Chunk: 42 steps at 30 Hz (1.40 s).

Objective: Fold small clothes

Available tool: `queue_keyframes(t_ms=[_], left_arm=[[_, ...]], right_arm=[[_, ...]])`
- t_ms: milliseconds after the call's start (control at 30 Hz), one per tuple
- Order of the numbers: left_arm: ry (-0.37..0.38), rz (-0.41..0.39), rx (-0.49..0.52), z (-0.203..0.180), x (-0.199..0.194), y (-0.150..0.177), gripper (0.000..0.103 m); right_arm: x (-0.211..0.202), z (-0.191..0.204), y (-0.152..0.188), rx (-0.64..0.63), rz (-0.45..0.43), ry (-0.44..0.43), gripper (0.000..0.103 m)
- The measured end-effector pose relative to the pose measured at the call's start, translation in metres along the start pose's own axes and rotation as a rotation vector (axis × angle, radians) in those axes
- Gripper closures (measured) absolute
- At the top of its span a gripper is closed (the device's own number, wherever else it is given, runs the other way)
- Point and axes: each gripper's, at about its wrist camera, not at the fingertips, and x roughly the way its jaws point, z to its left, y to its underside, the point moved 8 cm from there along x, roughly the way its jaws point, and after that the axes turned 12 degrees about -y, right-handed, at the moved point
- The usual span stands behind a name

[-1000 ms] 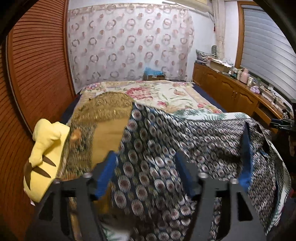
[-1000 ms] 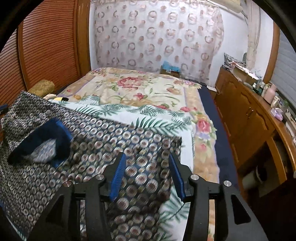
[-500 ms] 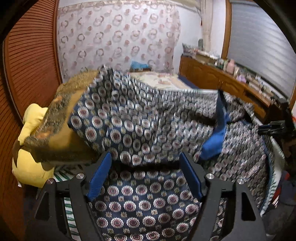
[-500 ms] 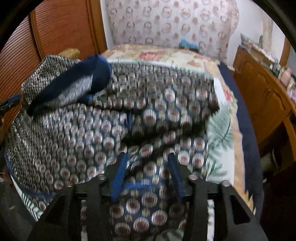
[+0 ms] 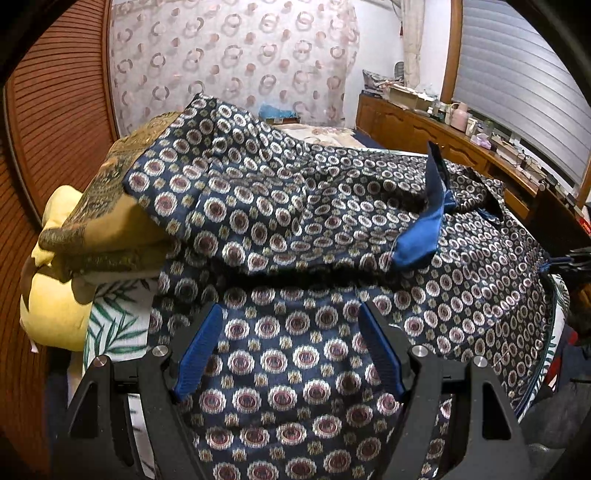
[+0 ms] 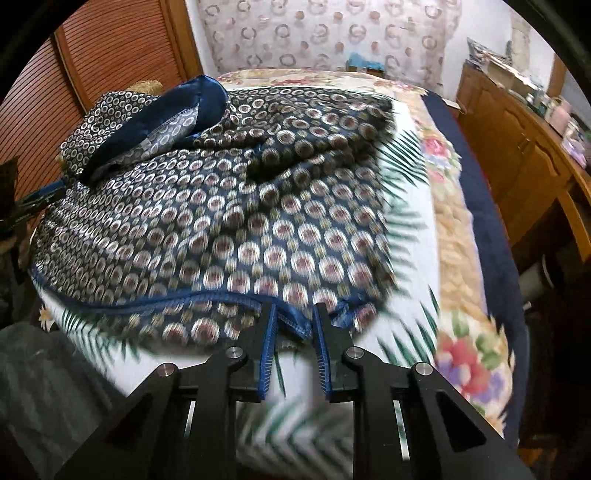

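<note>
we look along two hand-held grippers at a bed (image 6: 454, 236) with a flowered and leafy cover. a dark blue shirt (image 5: 295, 229) patterned with small rings lies spread over the near part of the bed.

in the left view, the left gripper (image 5: 291, 350) sits at six o'clock, low over the shirt. its jaws stand wide apart and the blue pads (image 5: 197, 350) press on nothing; patterned cloth shows in the gap under them. part of the shirt is doubled back over itself, with a plain blue collar band (image 5: 424, 225) at about two o'clock. at nine o'clock a gold-brown folded cloth (image 5: 107, 218) sits partly under the shirt's far corner, and a yellow plush toy (image 5: 55, 306) lies just beside it against the wooden slatted wall (image 5: 55, 122).

in the right view, the right gripper (image 6: 293, 328) sits at six o'clock at the shirt's near hem. its jaws have just been closing and now stand narrow, with a fold of the blue-edged hem (image 6: 295, 325) between the pad tips. the picture is blurred there, so we cannot tell whether the pads press the cloth. the shirt (image 6: 221, 206) fills the middle and the ten o'clock side, its open collar (image 6: 159, 122) at eleven o'clock.

a wooden cabinet (image 6: 517, 155) runs along three o'clock, and a ring-patterned curtain (image 6: 332, 33) hangs at twelve.
</note>
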Motion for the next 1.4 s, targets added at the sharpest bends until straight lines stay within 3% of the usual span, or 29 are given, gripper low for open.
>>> queue_keyframes(t_ms=[167,267,467,733,833,1000,1233,1400], left_arm=[[-0.020,0.025,0.005,0.002,-0.001,0.013,0.026],[-0.019,0.034,0.005,0.001,-0.002,0.019,0.026],[-0.028,0.045,0.022,-0.002,-0.003,0.024,0.026],[-0.033,0.055,0.034,-0.003,-0.001,0.024,0.026],[-0.033,0.056,0.027,-0.002,-0.001,0.024,0.026],[-0.033,0.055,0.018,0.000,-0.001,0.023,0.026],[-0.041,0.048,0.019,0.001,-0.003,0.024,0.026],[-0.046,0.040,0.013,0.002,-0.007,0.024,0.026]], right_arm=[[-0.030,0.005,0.011,0.001,-0.028,0.021,0.082],[-0.039,0.012,-0.005,-0.010,-0.087,0.024,0.082],[-0.019,0.008,-0.030,-0.020,-0.116,0.052,0.070],[0.022,-0.003,-0.045,0.006,-0.083,-0.011,0.069],[0.030,-0.001,-0.038,0.026,-0.046,-0.081,0.069],[0.023,0.003,-0.008,0.043,-0.001,-0.111,0.076],[-0.007,0.000,0.039,0.059,0.028,-0.045,0.079],[-0.046,0.009,0.033,0.053,-0.016,0.010,0.079]])
